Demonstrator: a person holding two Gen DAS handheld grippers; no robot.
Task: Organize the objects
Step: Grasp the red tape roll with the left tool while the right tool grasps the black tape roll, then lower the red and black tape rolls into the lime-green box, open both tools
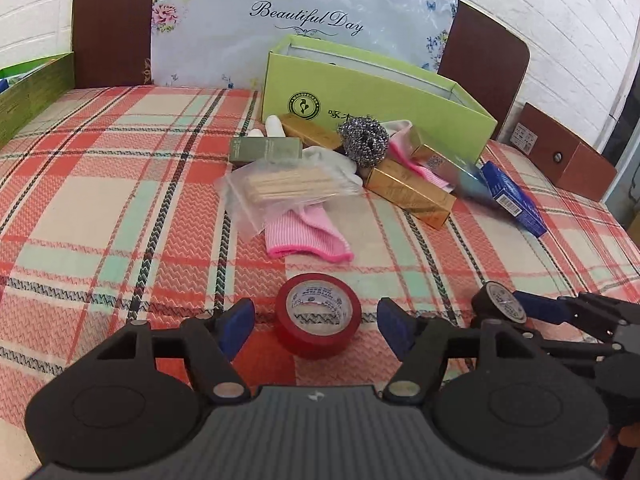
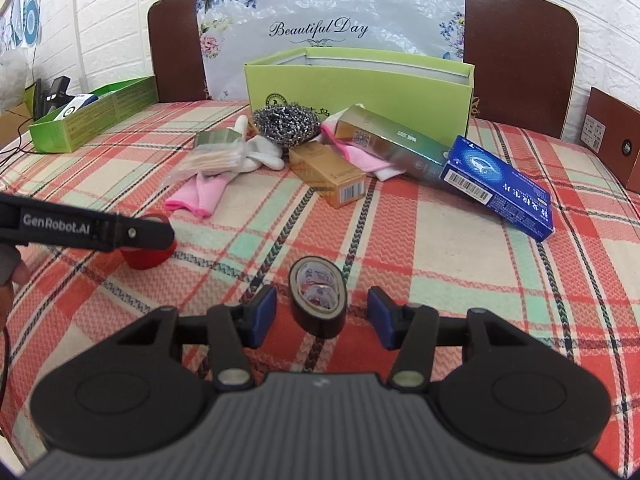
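Now | left gripper [image 1: 316, 326]: fingers parted, clear of red tape [image 1: 318, 326] lying flat between them on the bed [image 1: 120, 200] | right gripper [image 2: 322, 316]: fingers part open, not touching black tape [image 2: 319, 304] standing on edge between them | beyond: pile of boxes, socks, scourer [image 1: 363, 139] before green box [image 1: 376, 92]

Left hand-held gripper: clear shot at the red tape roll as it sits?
Probably yes. The red tape roll lies flat on the plaid cloth between the open fingers of the left hand-held gripper, pads clear on both sides. Nothing blocks it; the black tape roll sits apart.
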